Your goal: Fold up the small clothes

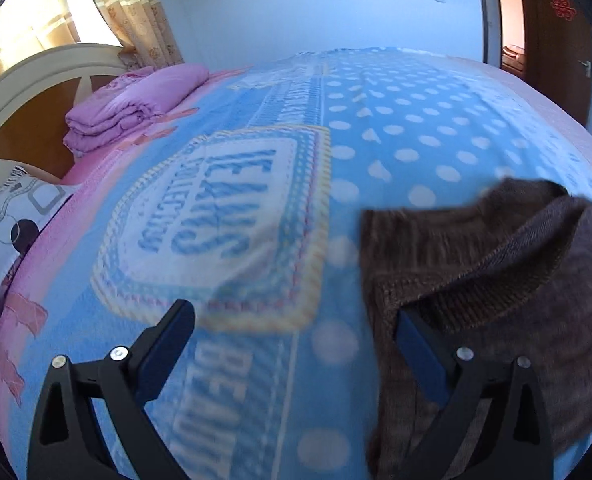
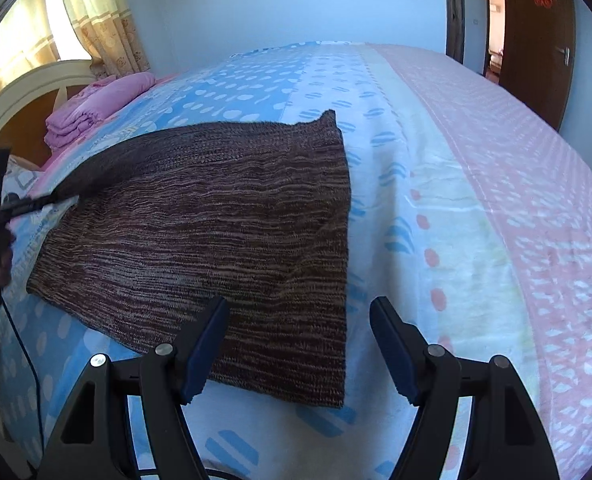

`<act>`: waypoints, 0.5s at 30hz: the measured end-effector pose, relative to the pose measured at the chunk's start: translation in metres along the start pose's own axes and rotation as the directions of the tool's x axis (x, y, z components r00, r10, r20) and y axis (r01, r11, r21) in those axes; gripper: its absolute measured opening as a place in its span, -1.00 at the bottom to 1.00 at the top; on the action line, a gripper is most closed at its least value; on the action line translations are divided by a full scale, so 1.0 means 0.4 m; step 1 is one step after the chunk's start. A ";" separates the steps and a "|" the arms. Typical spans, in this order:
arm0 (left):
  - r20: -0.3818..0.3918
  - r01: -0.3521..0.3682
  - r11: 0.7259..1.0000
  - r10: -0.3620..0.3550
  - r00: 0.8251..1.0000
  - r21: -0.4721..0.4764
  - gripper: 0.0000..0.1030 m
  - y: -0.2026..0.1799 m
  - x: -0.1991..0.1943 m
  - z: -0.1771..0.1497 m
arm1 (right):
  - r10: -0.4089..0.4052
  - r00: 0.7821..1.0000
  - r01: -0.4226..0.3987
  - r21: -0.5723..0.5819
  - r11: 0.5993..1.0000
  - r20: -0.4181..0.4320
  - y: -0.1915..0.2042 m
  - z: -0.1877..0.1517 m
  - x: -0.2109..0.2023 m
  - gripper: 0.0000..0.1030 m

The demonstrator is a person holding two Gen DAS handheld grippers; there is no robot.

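Observation:
A brown striped knitted garment lies spread flat on the blue dotted blanket of a bed. My right gripper is open above its near right corner, one finger over the knit and the other over the sheet, with nothing pinched. In the left wrist view the garment fills the right side, blurred and partly raised. My left gripper is wide open there, and its right finger is at the garment's edge. In the right wrist view the left gripper shows at the far left, reaching the garment's lifted left edge.
A folded pink quilt and a patterned pillow lie by the curved headboard at the left. A pink patterned sheet covers the bed's right side. A dark door stands open at the back right. A black cable hangs at the left.

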State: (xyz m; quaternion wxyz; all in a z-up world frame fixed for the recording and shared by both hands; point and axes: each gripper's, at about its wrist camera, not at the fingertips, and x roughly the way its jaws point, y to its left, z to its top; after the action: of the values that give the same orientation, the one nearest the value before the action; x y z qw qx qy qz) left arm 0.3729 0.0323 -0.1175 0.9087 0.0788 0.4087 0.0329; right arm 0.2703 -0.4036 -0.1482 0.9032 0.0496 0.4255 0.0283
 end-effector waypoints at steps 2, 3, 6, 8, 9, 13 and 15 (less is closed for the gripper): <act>-0.011 -0.015 0.999 0.016 1.000 0.036 0.98 -0.014 0.012 -0.007 | -0.003 1.000 0.003 0.003 1.000 -0.009 0.000 -0.005 0.012 0.42; -0.006 -0.035 0.998 0.036 0.999 0.050 0.98 -0.021 0.030 0.011 | -0.004 1.000 0.004 -0.003 1.000 -0.013 0.004 -0.006 0.017 0.42; -0.030 0.006 1.000 -0.005 1.000 0.026 0.98 -0.021 0.056 0.055 | 0.003 1.000 -0.003 -0.025 1.000 -0.002 0.028 -0.006 0.017 0.42; -0.047 0.061 0.998 -0.062 0.997 -0.013 0.98 -0.029 0.069 0.104 | 0.004 1.000 -0.003 -0.046 0.999 0.020 0.044 -0.010 0.010 0.42; -0.065 0.108 0.994 -0.110 0.992 -0.026 0.98 -0.035 0.073 0.120 | -0.001 1.000 0.003 -0.056 0.998 0.026 0.050 -0.015 0.010 0.42; -0.100 0.218 0.953 -0.243 0.965 -0.211 0.95 -0.018 0.088 0.218 | -0.011 1.000 0.012 -0.066 0.998 0.016 0.056 -0.036 0.030 0.42; -0.039 0.124 0.963 -0.137 0.990 -0.241 0.96 -0.001 0.069 0.269 | -0.010 1.000 0.011 -0.064 0.998 0.021 0.055 -0.038 0.030 0.42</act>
State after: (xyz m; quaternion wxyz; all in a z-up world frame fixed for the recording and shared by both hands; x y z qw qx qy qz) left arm 0.4716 0.0230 -0.0675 0.9001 -0.0587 0.4310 0.0239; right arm 0.2660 -0.3797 -0.1644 0.9088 0.0185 0.4151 0.0367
